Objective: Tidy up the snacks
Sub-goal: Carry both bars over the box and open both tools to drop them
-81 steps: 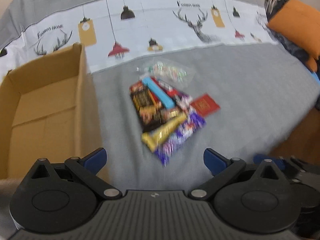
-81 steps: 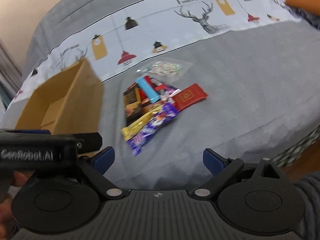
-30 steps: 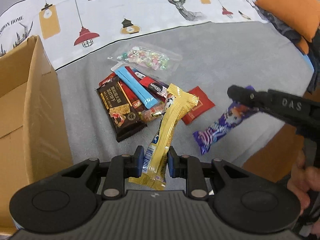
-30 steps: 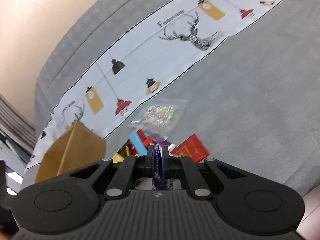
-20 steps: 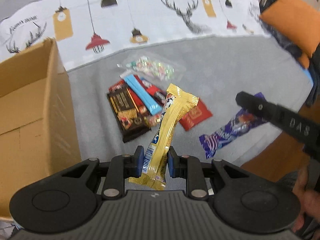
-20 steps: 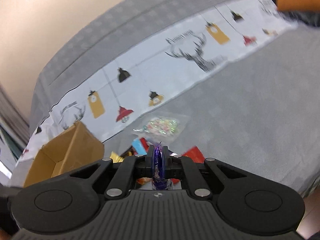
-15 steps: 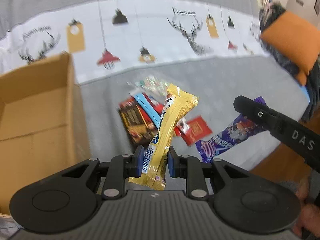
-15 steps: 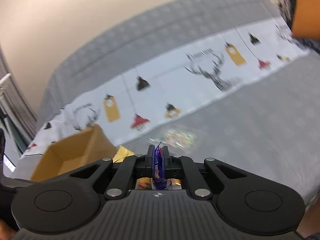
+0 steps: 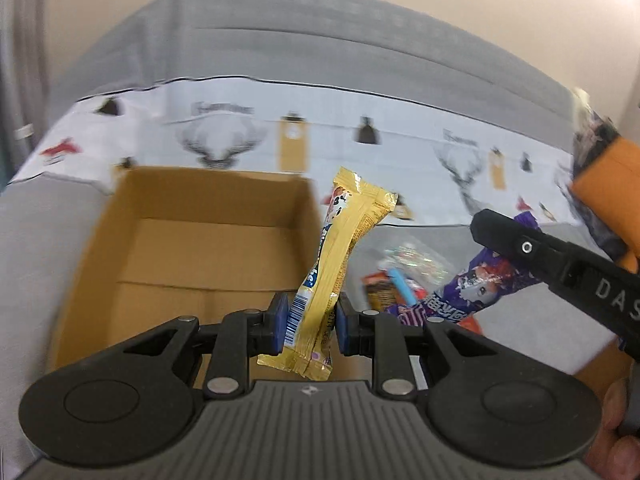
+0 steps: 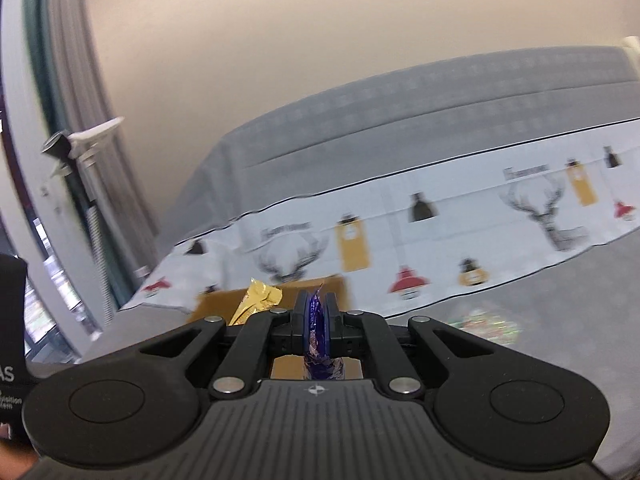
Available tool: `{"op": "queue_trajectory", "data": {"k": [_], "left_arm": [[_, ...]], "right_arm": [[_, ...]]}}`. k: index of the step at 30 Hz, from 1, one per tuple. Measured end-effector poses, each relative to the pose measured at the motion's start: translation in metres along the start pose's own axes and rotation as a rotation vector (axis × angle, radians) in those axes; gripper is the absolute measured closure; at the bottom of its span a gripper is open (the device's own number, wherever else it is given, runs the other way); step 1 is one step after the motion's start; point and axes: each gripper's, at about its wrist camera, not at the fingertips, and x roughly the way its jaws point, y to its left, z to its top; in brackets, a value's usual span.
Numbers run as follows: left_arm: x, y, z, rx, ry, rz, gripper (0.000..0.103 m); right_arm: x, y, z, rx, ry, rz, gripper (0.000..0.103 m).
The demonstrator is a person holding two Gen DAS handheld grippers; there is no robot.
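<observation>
- Yellow snack bar (image 9: 344, 248) pinched upright in my left gripper (image 9: 308, 322), at the right wall of the cardboard box (image 9: 192, 248).
- Purple snack pack (image 10: 316, 330) clamped edge-on in my right gripper (image 10: 316, 326); left view shows its printed face.
- Snack pile (image 9: 400, 280) on grey bed (image 9: 520, 320), right of the box; only the left view shows the box's inside, bare cardboard.

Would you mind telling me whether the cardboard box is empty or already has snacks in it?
Empty as far as visible: the cardboard box shows only bare floor and walls. Its near corner is hidden behind the left tongs, which grip the yellow snack bar.
</observation>
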Motion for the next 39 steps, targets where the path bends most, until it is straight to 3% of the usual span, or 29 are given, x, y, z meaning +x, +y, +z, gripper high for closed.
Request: {"op": "queue_trajectory", "data": {"k": [8,14,25,31,32,33,34,35,36,39], "left_arm": [[-0.014,0.090,-0.003,-0.115,-0.033,0.046,0.076],[-0.003,0.115,-0.009,-0.101,-0.037,0.083,0.076],[0.069,0.139,-0.034,-0.139,0.082,0.074,0.076],[0.086,0.145,-0.041,-0.155,0.108,0.064,0.076],[0.085,0.147,-0.040,-0.162,0.102,0.057,0.074],[0.083,0.147,-0.039,-0.167,0.097,0.052,0.057],[0.081,0.147,-0.037,-0.172,0.095,0.054,0.019],[0.077,0.147,-0.034,-0.181,0.089,0.073,0.004],[0.072,0.145,-0.033,-0.185,0.071,0.107,0.000],[0.055,0.140,-0.030,-0.179,0.050,0.108,0.000]], "right_arm": [[0.041,0.085,0.004,-0.048,0.118,0.119,0.096],[0.072,0.123,0.002,-0.143,0.228,0.142,0.096],[0.140,0.105,-0.044,-0.174,0.454,0.010,0.096],[0.166,0.092,-0.060,-0.120,0.480,0.027,0.094],[0.171,0.092,-0.061,-0.119,0.481,0.018,0.092],[0.173,0.090,-0.061,-0.114,0.477,0.011,0.074],[0.176,0.088,-0.061,-0.094,0.481,0.009,0.055],[0.176,0.086,-0.060,-0.073,0.483,0.007,0.018],[0.173,0.084,-0.058,-0.054,0.466,0.010,0.002],[0.153,0.080,-0.051,-0.035,0.380,0.035,0.000]]}}
